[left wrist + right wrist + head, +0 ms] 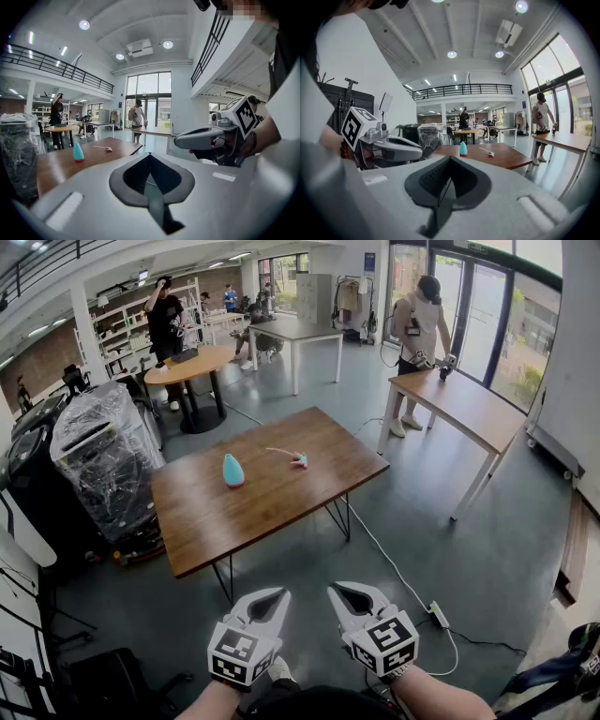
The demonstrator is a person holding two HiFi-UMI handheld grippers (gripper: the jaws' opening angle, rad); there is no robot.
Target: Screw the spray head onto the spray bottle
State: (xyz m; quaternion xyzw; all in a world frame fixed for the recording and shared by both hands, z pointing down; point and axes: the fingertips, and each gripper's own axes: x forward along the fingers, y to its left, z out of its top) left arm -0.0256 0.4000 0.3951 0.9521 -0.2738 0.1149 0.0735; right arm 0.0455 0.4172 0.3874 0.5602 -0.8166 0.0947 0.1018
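Observation:
A teal spray bottle (233,470) stands upright on a brown wooden table (225,512), left of its middle. The spray head (298,460), with a thin tube, lies on the tabletop to the bottle's right. Both are far ahead of me. My left gripper (265,599) and right gripper (353,595) are held side by side low in the head view, short of the table's near edge, both shut and empty. The bottle (78,152) and the head (108,148) also show small in the left gripper view, and the bottle (463,148) and head (489,153) in the right gripper view.
A plastic-wrapped cart (103,460) stands left of the table. A white cable and power strip (438,615) lie on the grey floor to the right. Another wooden table (469,409) with a person (419,329) beside it is at the back right; more people are farther back.

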